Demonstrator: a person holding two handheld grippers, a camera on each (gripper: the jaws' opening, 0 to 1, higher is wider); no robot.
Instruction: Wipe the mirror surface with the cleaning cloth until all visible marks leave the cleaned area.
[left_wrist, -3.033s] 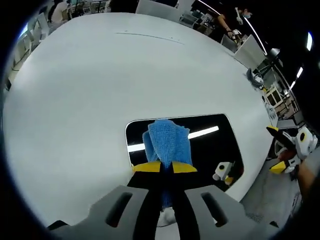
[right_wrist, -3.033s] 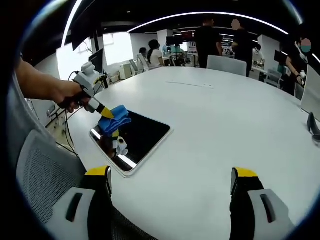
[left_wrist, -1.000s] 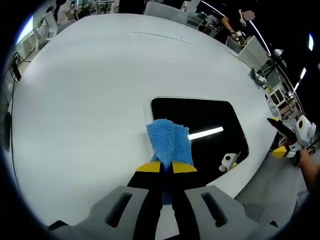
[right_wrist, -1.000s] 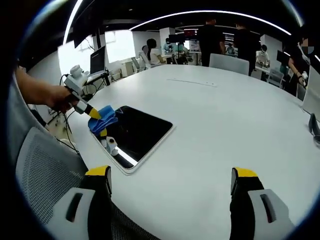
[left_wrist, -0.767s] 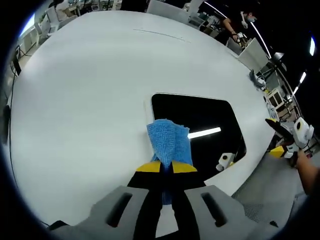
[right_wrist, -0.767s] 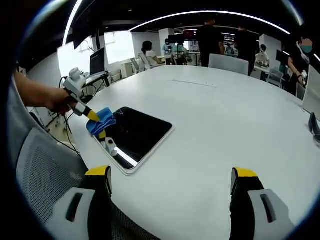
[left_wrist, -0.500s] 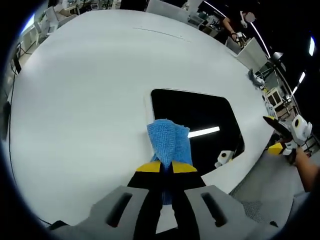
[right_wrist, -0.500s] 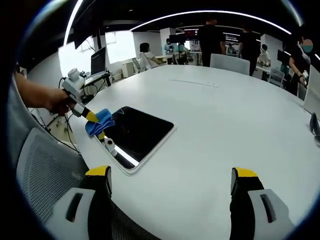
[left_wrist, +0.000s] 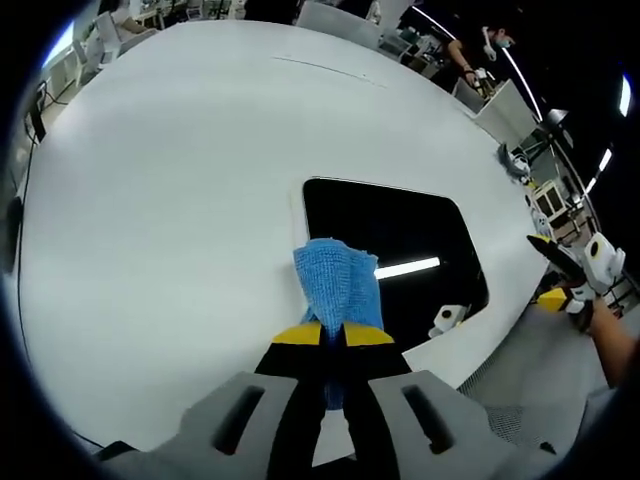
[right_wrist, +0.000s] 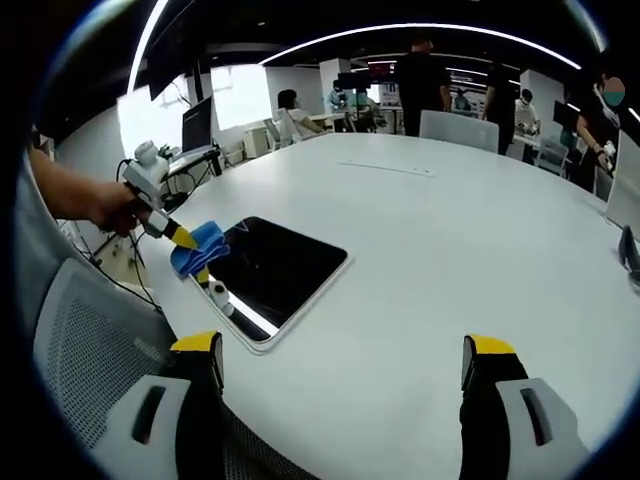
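The left gripper (left_wrist: 333, 333) pinches a blue cloth (left_wrist: 338, 284) between its yellow-tipped jaws, which are pressed together on it. In the left gripper view the cloth fans out ahead of the jaws and lies over the near left corner of the mirror (left_wrist: 400, 240), partly on the dark glass and partly on the white surface (left_wrist: 160, 180) beside it. The mirror is a dark rounded rectangle with a pale frame, lying flat near the surface's edge. It reflects a bright ceiling light strip and a small white part of the gripper.

In the right gripper view the left gripper (right_wrist: 186, 237) comes in from the left, held by a hand (right_wrist: 112, 206), with the cloth (right_wrist: 196, 250) at the mirror's (right_wrist: 277, 268) left corner. The right gripper (right_wrist: 340, 365) has its jaws spread wide with nothing between them, held above the surface (right_wrist: 450, 250) well apart from the mirror. A mesh chair back (right_wrist: 90, 330) stands at the lower left.

In the left gripper view the right gripper (left_wrist: 570, 280) shows at the right edge, beyond the surface's rim. People and office chairs stand in the background.
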